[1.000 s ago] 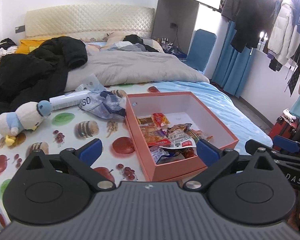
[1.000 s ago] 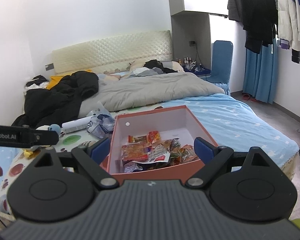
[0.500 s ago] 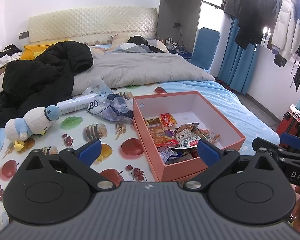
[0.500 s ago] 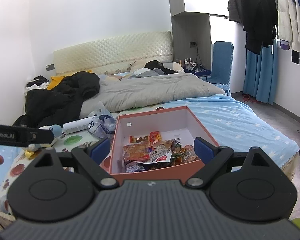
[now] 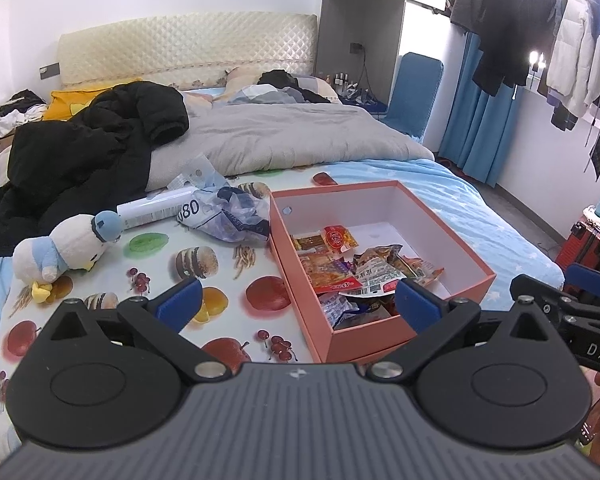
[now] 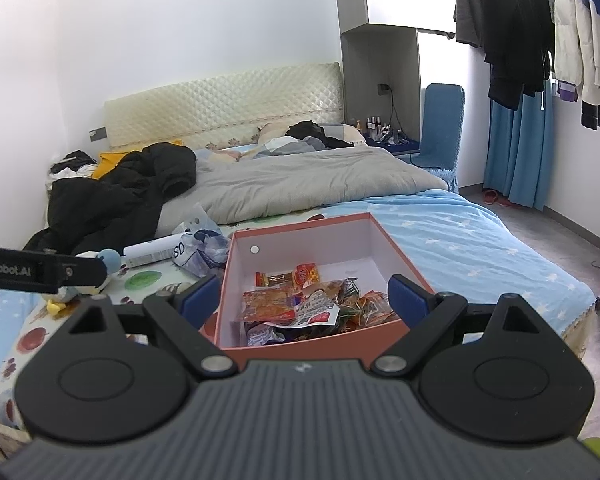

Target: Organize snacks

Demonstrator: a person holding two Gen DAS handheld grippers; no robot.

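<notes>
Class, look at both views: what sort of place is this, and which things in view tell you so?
Almost certainly a home bedroom: a bed with a padded headboard and a rumpled grey duvet, with coats hanging on a rail by the window.

We see both wrist cameras facing the headboard (image 5: 188,46), sharing the orange box (image 5: 380,320) (image 6: 320,344); ours on the right sits nearer it.

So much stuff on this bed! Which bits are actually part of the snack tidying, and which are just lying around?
Part of the job:
- orange box
- snack packets inside it
- left gripper and right gripper, both open and empty

Just lying about:
- plush duck
- crumpled plastic bag
- white tube
- black jacket
- grey duvet
</notes>
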